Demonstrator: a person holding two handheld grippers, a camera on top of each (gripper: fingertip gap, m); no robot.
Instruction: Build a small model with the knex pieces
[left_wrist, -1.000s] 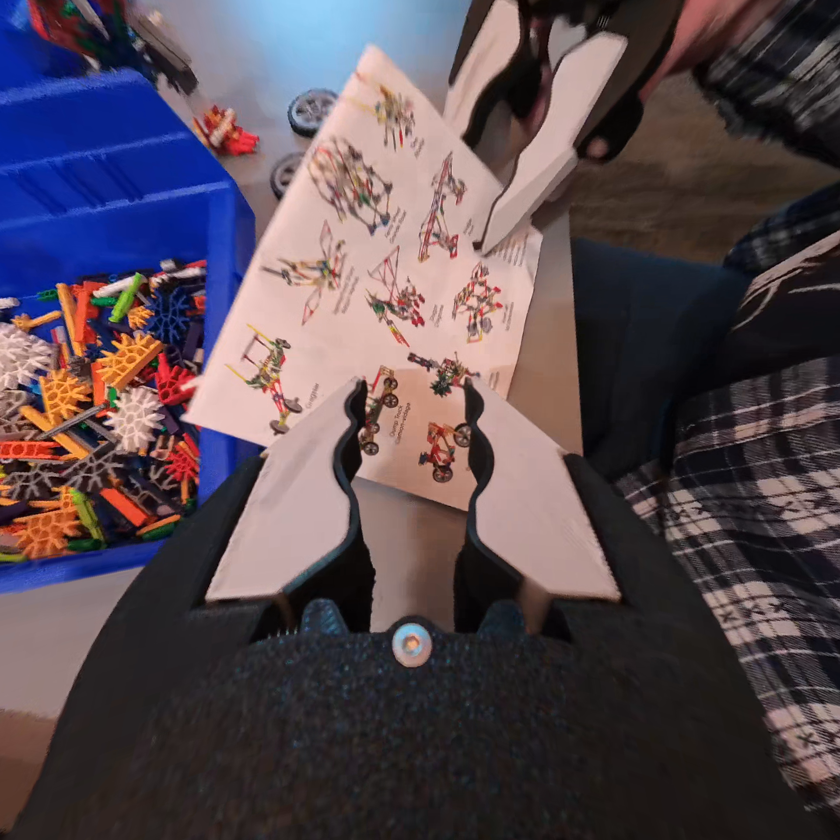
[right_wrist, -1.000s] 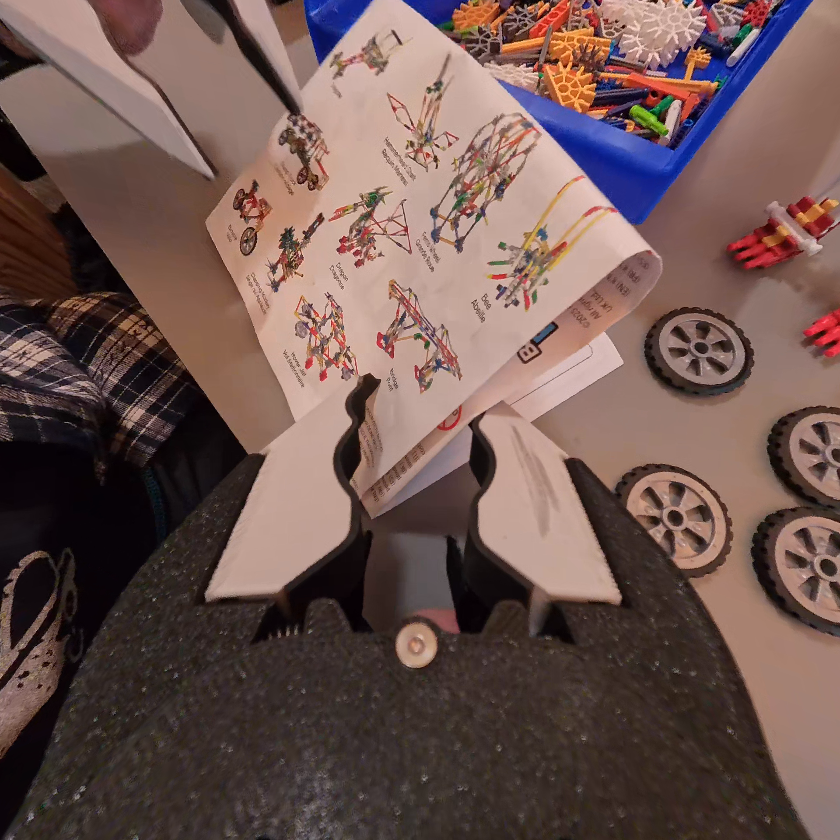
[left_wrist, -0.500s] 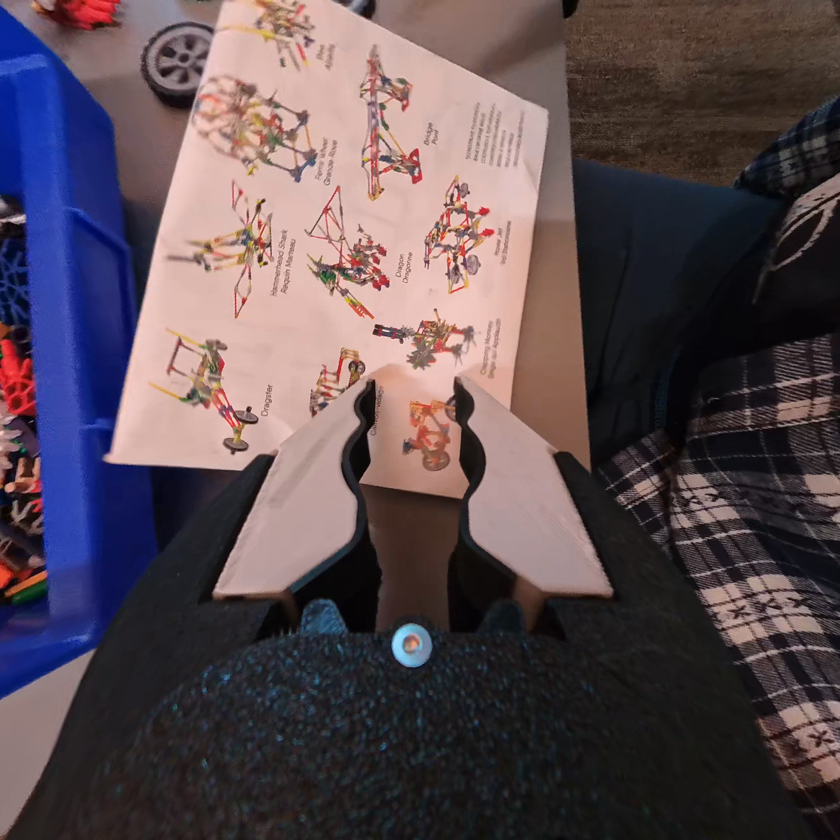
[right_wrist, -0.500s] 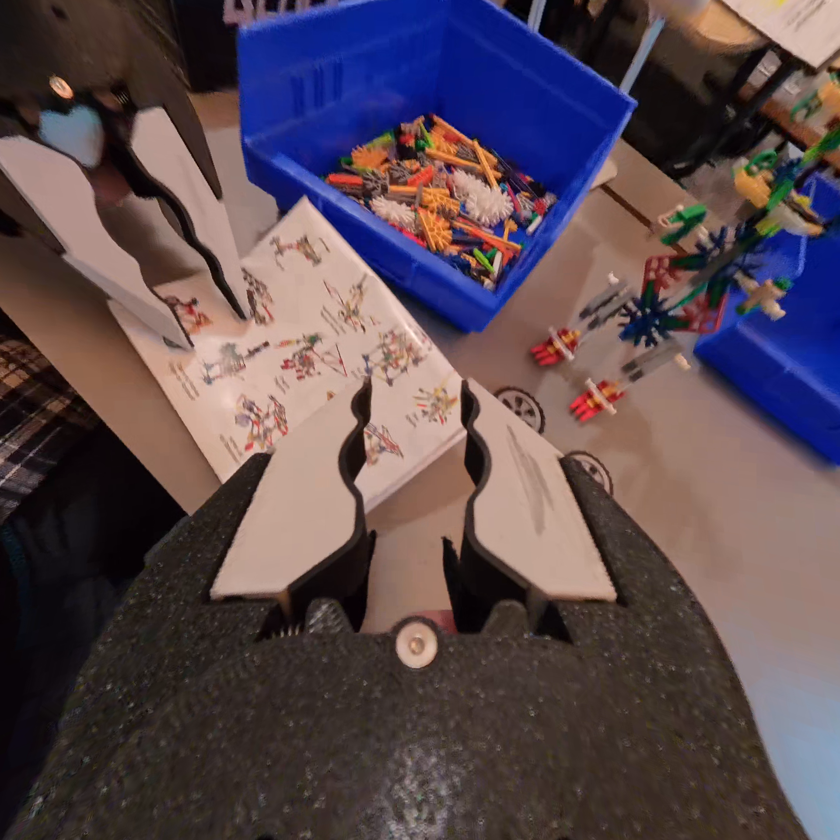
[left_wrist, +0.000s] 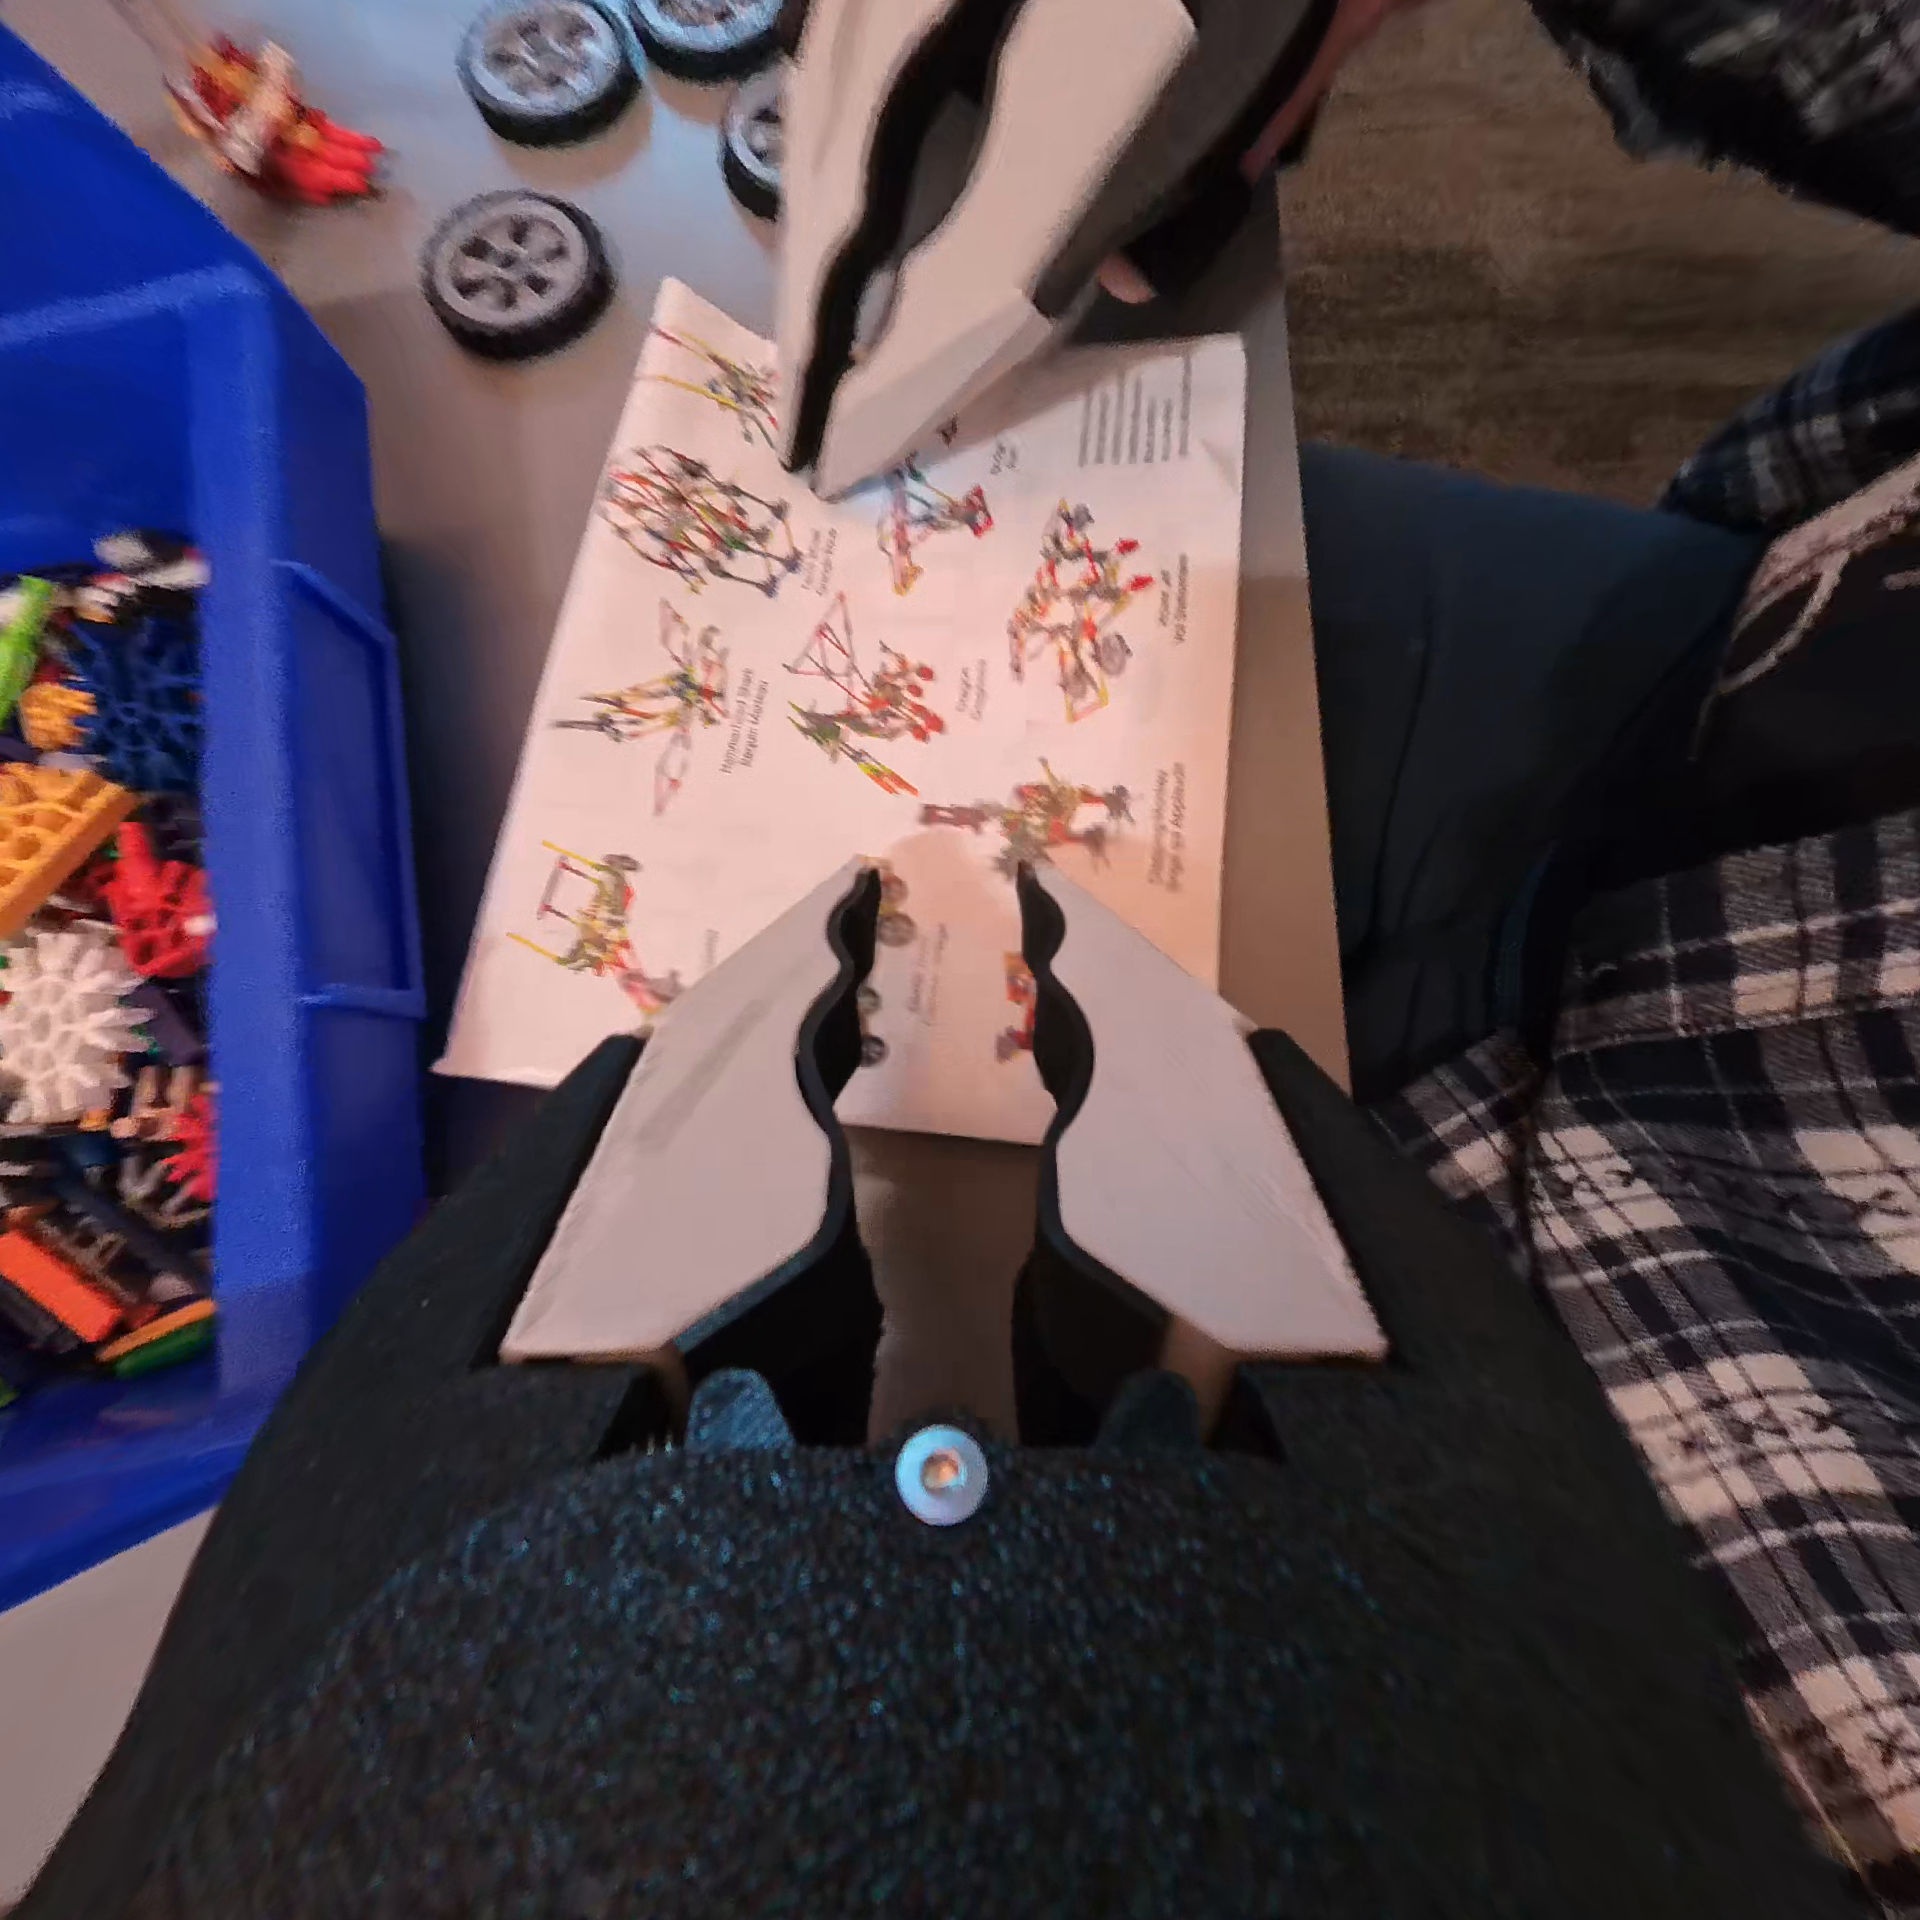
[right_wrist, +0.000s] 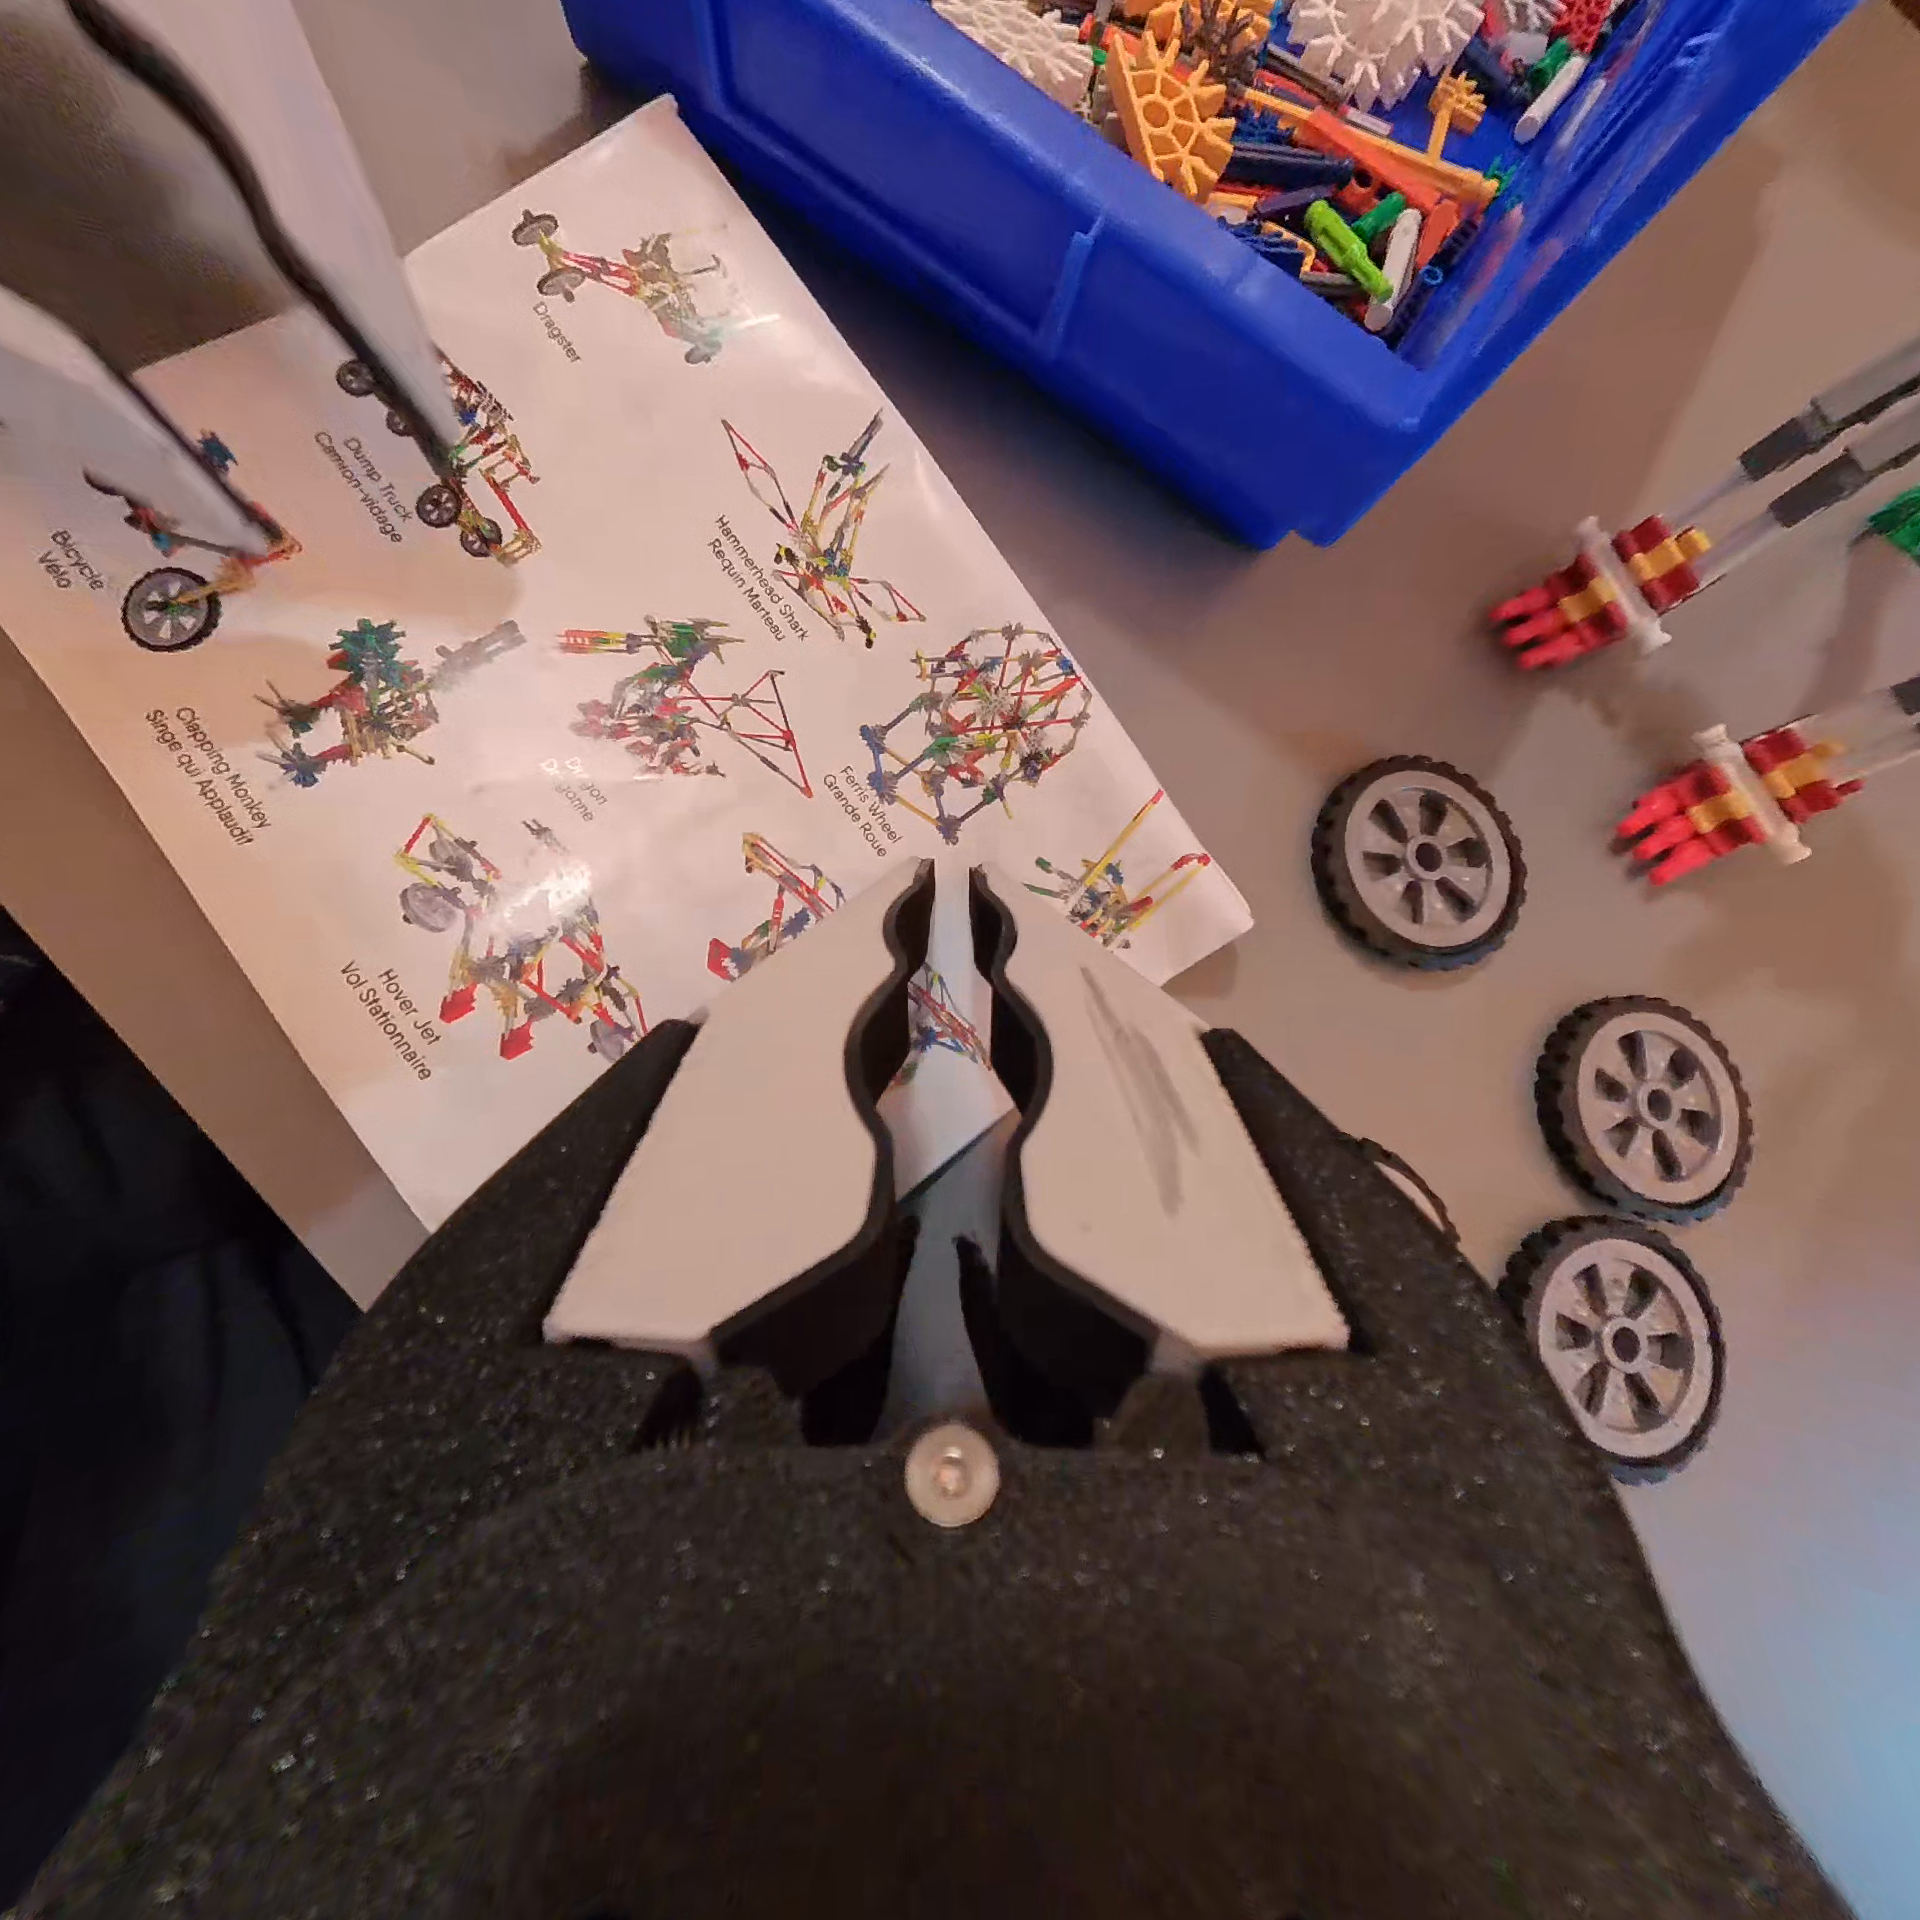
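Two grippers over leaflet (right_wrist: 665, 644): left gripper (left_wrist: 943, 883) released, right gripper (right_wrist: 951, 878) nearly clenched, empty.

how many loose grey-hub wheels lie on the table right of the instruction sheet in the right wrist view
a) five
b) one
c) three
c) three wheels lie in a row beside the instruction sheet, on the table.
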